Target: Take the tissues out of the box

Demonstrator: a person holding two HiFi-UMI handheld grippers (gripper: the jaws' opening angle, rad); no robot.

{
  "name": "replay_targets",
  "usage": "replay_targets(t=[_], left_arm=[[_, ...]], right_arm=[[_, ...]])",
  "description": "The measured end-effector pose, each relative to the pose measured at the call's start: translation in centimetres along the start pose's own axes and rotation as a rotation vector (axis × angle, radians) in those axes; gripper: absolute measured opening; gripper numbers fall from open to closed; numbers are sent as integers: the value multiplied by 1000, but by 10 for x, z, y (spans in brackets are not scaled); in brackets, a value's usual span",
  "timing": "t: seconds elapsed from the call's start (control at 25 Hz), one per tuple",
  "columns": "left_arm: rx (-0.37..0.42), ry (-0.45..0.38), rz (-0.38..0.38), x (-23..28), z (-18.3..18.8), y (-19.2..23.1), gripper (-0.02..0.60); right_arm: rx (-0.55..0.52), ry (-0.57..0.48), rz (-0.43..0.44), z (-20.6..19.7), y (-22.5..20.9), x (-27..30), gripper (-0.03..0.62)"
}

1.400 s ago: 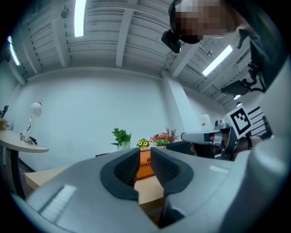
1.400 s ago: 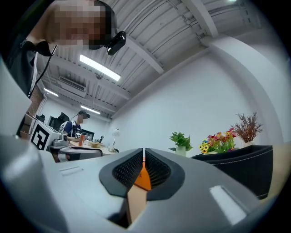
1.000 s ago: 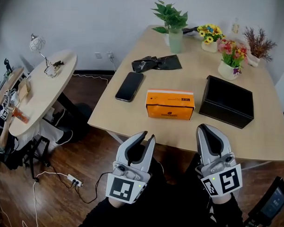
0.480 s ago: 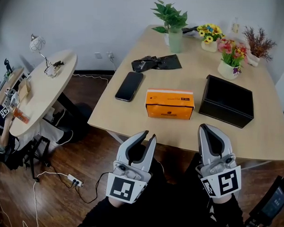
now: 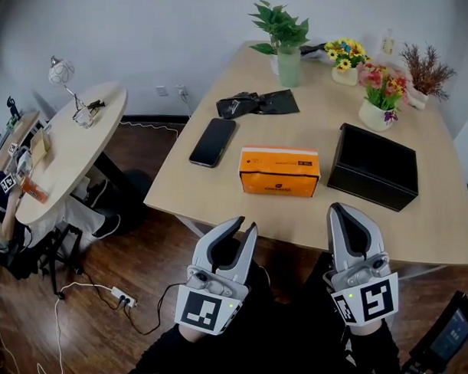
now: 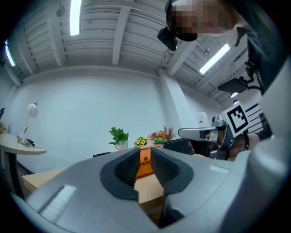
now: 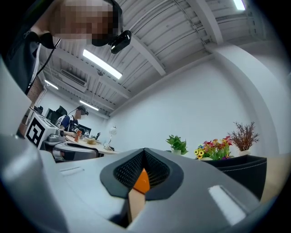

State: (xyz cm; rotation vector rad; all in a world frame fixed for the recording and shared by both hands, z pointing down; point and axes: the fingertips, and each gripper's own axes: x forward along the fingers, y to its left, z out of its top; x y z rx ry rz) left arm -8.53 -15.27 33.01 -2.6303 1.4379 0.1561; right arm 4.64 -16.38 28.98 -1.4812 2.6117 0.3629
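Note:
An orange tissue box [image 5: 280, 172] lies flat near the middle of the wooden table [image 5: 218, 197]; no tissue shows above its top. Both grippers hover below the table's near edge, short of the box and touching nothing. My left gripper [image 5: 246, 223] has its jaws nearly together, with only a thin slit between the pads and nothing in it. Through that slit, the left gripper view shows the tissue box [image 6: 145, 166]. My right gripper [image 5: 344, 210] is fully shut and empty. A sliver of the tissue box [image 7: 142, 181] shows below its pads in the right gripper view.
An open black box [image 5: 373, 166] stands right of the tissue box. A dark phone [image 5: 213, 141] lies to its left, with a crumpled black bag [image 5: 256, 103] behind. Potted plants and flowers [image 5: 379, 99] line the far edge. A second table [image 5: 67, 150] stands at left; a power strip [image 5: 123, 297] lies on the floor.
Almost nothing differs. The right gripper has drifted slightly to the right. The left gripper and the tissue box stay where they were.

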Motion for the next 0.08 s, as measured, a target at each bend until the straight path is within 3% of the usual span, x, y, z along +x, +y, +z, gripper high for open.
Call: replay_targets(t=[0.08], left_arm=[[0,4,0,0,-1,-1,52]], right_arm=[[1,3,1,-2,0,0,0]])
